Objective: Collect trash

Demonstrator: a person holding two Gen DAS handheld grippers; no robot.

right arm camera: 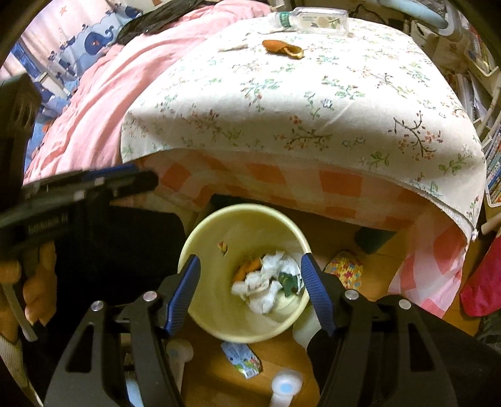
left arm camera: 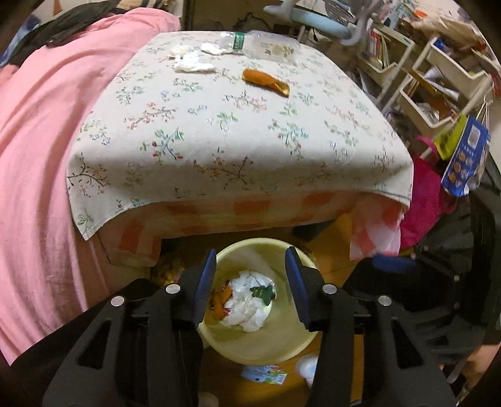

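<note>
Both grippers point steeply down over a pale yellow bin (left arm camera: 266, 344) on the wooden floor (right arm camera: 219, 369).

Left gripper (left arm camera: 250, 285): jaws apart, nothing between the blue pads (left arm camera: 205, 281); released.

Right gripper (right arm camera: 250, 294): jaws wide apart, empty, straddling the bin opening in its own view.

Bin contents: crumpled white tissues (left arm camera: 247, 300), an orange wrapper (left arm camera: 219, 303) at the left side, a green scrap (left arm camera: 263, 292). A small speck sticks to the inner wall (right arm camera: 223, 247); cannot tell what it is.

Floor just beside the bin: a small printed packet (right arm camera: 242, 360) and white plastic pieces (right arm camera: 285, 385).

Behind the bin: a low table under a floral cloth (left arm camera: 235, 134), with an orange-checked cover (right arm camera: 313, 184) hanging below it.

Still on the table, far side: an orange wrapper piece (left arm camera: 266, 82), crumpled white tissues (left arm camera: 192, 64), and a clear plastic bottle (right arm camera: 313, 20) lying on its side at the far edge.

Left of the table: pink bedding (left arm camera: 40, 156).
</note>
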